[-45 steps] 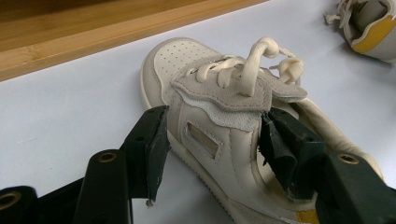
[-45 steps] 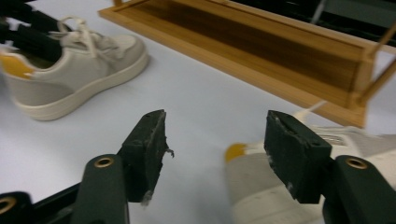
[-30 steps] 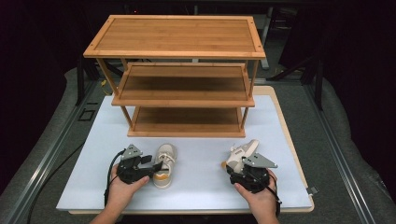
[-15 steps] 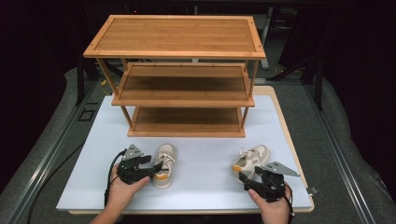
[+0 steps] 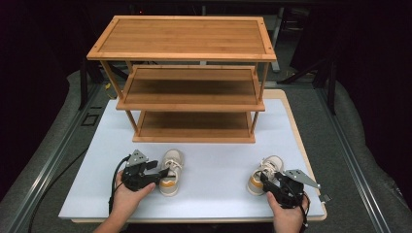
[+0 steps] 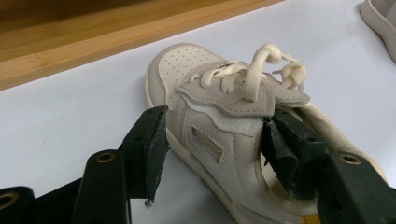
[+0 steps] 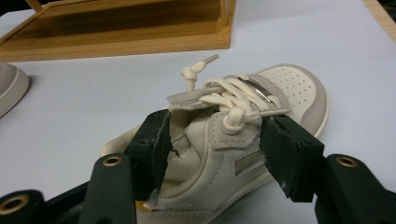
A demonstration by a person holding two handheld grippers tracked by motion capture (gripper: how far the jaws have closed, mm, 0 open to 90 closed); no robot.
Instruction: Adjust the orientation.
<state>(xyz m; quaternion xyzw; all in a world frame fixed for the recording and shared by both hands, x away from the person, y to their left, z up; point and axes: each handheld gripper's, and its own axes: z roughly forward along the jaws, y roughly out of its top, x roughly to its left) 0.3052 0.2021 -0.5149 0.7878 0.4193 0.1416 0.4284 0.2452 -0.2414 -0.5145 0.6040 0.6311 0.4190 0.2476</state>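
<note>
Landmark: the wooden three-tier shelf rack (image 5: 187, 82), standing at the far part of the white mat (image 5: 218, 165). All three tiers are bare wood.

Your left gripper (image 5: 163, 173) sits in front of the rack's left half, near the front edge of the mat, held in your left hand (image 5: 127, 196). In the left gripper view its jaws stand apart and straddle the left shoe (image 6: 233, 126): one pad is outside the shoe's side wall, the other reaches into the shoe's opening behind the tongue. The outer pad shows a narrow gap from the side wall, so you have no firm clamp there; whether the inner pad touches cannot be told. The left shoe lies on the mat with its toe toward the rack's bottom tier, laces knotted on top, a yellow patch at the heel.

Your right gripper (image 5: 265, 178) sits in front of the rack's right post, near the mat's front right corner, held in your right hand (image 5: 286, 213). In the right gripper view its jaws are spread either side of the right shoe (image 7: 243, 135), one pad at the collar opening, the other beside the outer side wall; contact cannot be judged. The right shoe rests on the mat, toe toward the rack

The two shoes lie well apart, both short of the rack's bottom tier
</note>
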